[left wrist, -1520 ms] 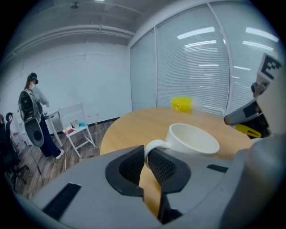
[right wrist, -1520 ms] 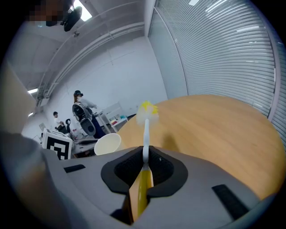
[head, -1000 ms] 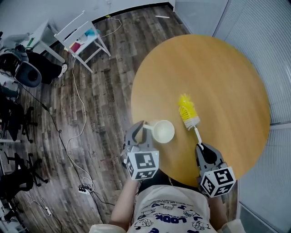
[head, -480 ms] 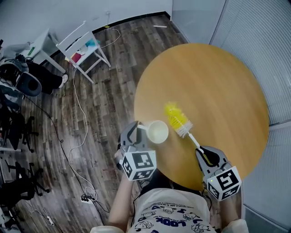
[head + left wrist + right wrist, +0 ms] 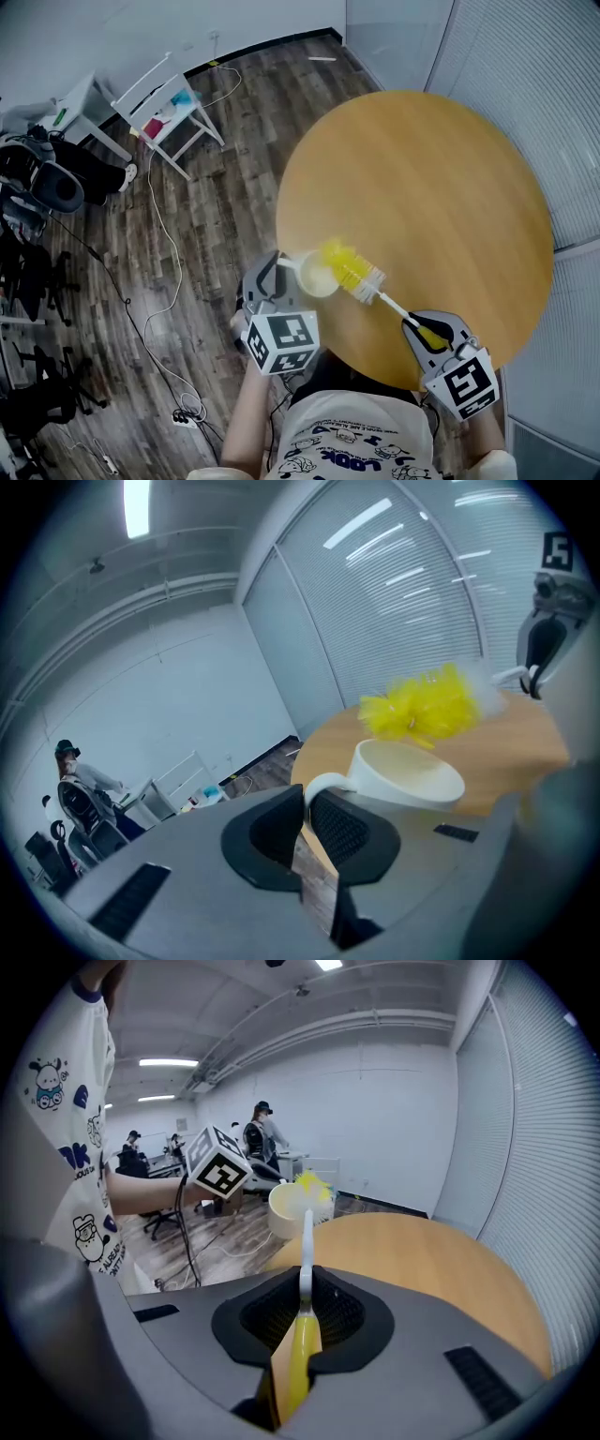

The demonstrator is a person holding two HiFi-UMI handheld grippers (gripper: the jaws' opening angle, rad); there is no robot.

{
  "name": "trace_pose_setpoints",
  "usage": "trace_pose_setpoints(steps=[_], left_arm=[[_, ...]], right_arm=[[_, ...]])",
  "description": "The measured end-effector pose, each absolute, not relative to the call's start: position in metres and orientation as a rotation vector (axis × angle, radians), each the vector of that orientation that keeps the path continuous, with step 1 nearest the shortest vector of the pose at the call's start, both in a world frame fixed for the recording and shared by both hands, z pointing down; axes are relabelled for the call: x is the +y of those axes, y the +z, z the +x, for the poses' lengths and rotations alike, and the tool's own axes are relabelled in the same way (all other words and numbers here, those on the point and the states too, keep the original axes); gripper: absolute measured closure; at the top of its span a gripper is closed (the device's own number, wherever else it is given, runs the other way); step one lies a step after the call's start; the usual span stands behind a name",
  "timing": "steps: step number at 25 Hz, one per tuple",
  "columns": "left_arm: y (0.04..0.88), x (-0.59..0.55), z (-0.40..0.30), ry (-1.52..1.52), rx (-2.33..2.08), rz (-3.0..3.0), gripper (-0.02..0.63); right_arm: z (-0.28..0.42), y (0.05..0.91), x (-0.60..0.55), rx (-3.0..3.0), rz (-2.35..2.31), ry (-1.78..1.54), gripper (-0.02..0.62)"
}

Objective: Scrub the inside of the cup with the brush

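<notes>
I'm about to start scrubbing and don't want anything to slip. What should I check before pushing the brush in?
1. Hold of the left gripper on the cup by its handle: ok, shut.
2. Hold of the right gripper on the brush handle: ok, shut.
3. Mouth of the cup open toward the bristles: ok.
4. Bristles down inside the cup: not ok, they sit at the rim.
5. Nothing lying in the cup's bottom: cannot tell.

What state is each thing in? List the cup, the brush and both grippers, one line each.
cup: held by its handle, nothing visible inside.
brush: held by the yellow end of its handle, bristles at the cup's rim, not down inside.
left gripper: shut on the cup's handle.
right gripper: shut on the brush's handle.
</notes>
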State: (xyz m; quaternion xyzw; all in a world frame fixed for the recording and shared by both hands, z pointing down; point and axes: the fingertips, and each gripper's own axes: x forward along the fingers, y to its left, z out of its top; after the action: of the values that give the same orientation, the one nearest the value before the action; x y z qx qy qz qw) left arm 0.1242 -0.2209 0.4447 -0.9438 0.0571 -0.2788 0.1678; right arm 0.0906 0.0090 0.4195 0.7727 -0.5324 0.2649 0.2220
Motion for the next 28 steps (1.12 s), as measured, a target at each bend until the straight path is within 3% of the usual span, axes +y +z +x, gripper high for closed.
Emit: trace_pose_setpoints(steps=[28], left_arm=[[0.438,-0.206,0.100,-0.909,0.257,-2.579,0.572]], right_arm=[[0.092,0.411,0.019,-1.468,1.639,0.676,0.549]])
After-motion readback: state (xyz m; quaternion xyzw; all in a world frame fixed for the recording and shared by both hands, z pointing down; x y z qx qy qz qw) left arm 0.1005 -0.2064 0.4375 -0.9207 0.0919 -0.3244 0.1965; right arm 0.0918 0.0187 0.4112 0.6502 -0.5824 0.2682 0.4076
